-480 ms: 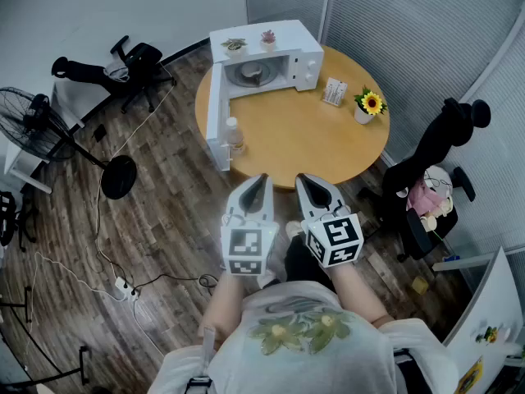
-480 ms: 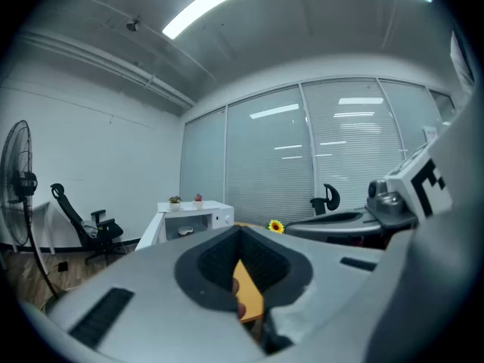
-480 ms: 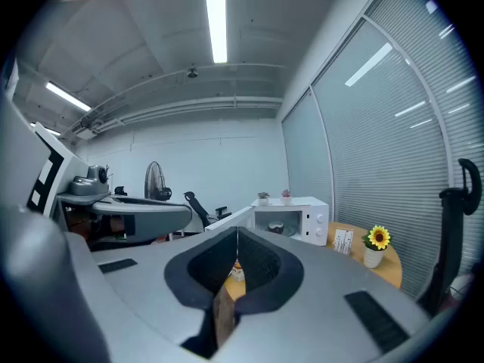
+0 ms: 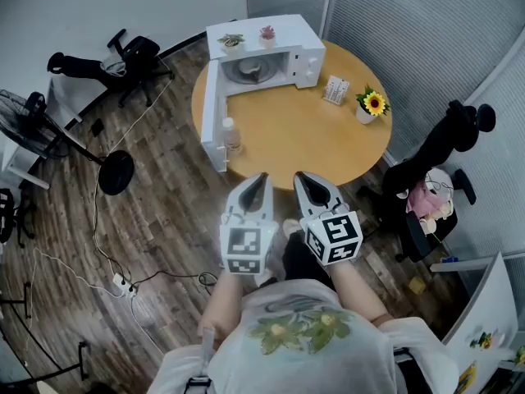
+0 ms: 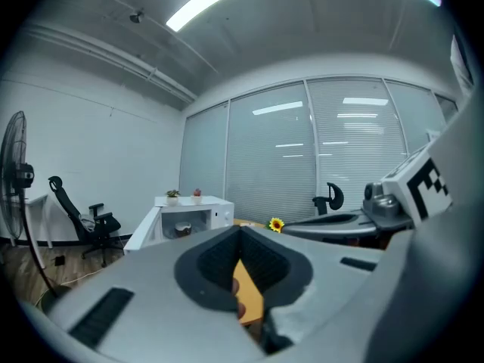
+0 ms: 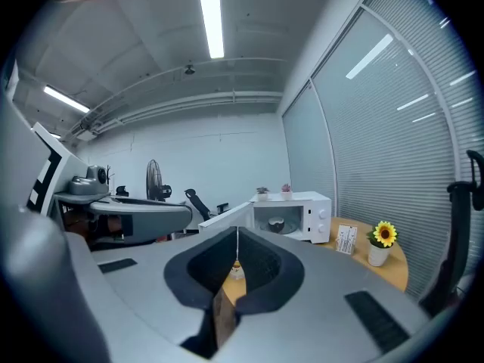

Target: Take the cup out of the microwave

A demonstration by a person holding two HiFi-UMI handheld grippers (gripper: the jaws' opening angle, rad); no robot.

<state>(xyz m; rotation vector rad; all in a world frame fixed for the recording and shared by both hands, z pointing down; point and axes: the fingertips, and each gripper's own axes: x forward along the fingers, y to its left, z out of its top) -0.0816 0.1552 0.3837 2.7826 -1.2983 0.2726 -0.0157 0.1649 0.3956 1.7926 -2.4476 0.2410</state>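
The white microwave (image 4: 271, 52) stands at the far side of the round wooden table (image 4: 303, 138), its door (image 4: 213, 113) swung wide open to the left. Inside it, on the turntable, sits the cup (image 4: 251, 71). The cup also shows in the left gripper view (image 5: 184, 231) and the right gripper view (image 6: 277, 223). My left gripper (image 4: 261, 177) and right gripper (image 4: 302, 177) hover side by side before the table's near edge, well short of the microwave. Both point toward it. Both are shut with nothing between the jaws.
A small bottle (image 4: 230, 134) stands on the table beside the open door. A sunflower pot (image 4: 373, 105) and a card stand (image 4: 335, 91) sit right of the microwave. Two little plants rest on its top. Around the table are a floor fan (image 4: 115, 172), office chairs (image 4: 135, 60), and cables.
The head view has shifted slightly, so the table sits a little higher in the picture. Both grippers keep their place and stay shut.
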